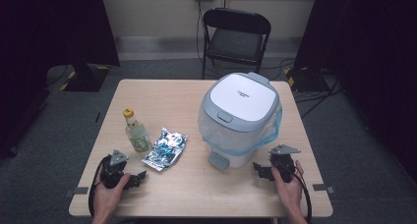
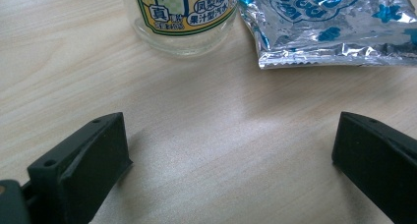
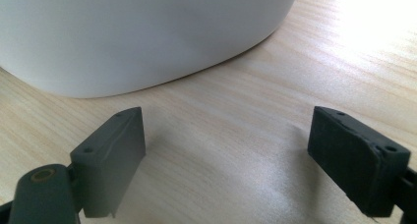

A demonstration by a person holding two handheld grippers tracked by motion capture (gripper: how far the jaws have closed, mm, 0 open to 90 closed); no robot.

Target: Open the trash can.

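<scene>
Resting both grippers on the table (image 1: 162, 94) right now, and I'd say the step in hand is reaching for the rubbish nearest my left gripper (image 1: 139, 177), so that's what I'm lining up. Left jaws stand wide apart with nothing but bare wood between them; same story for the right gripper (image 1: 259, 169), spread wide and empty, parked just beside the base of the pedal bin (image 1: 240, 118). Taking the bin as my landmark: the foil packet (image 1: 165, 148) lies flat just to its left, and the small glass bottle (image 1: 136, 131) stands just beyond that packet, near it, maybe touching, can't tell. Bottle is upright, yellow cap up, long axis vertical. Packet's long axis runs diagonally, near corner toward me, far end angled toward the bin. My take: grab the bottle across its body, low and level, and keep clear of the crinkly packet edge.
</scene>
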